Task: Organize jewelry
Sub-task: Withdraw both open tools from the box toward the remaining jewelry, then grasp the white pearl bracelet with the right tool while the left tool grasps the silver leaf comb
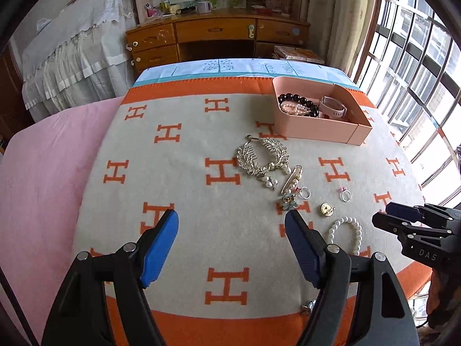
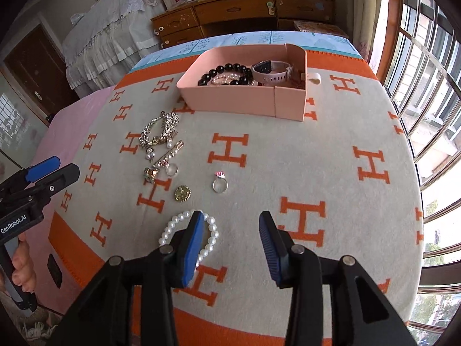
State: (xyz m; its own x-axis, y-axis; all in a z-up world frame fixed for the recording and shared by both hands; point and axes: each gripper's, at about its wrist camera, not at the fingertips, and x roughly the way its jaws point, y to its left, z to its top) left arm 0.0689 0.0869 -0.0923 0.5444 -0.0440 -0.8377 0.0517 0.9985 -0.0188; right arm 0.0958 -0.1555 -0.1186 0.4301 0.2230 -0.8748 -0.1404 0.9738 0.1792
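Sorting looked partway done: the pink box (image 2: 242,101) at 12 o'clock already held a black bead bracelet (image 2: 227,73) and a watch (image 2: 269,72), while combs, rings and a brooch lay loose on the blanket (image 2: 331,155). My guess was the pearl bracelet (image 2: 188,232) came next. The right gripper (image 2: 230,248) hung wide open above it, empty, bracelet toward 9 o'clock, so it needed to shift left and drop. The left gripper (image 1: 232,248) was wide open and empty too.

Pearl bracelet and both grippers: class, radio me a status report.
Left gripper open, empty. Right gripper open, empty. Pearl bracelet on blanket under right gripper's left finger, outside pink box. Nothing blocking.
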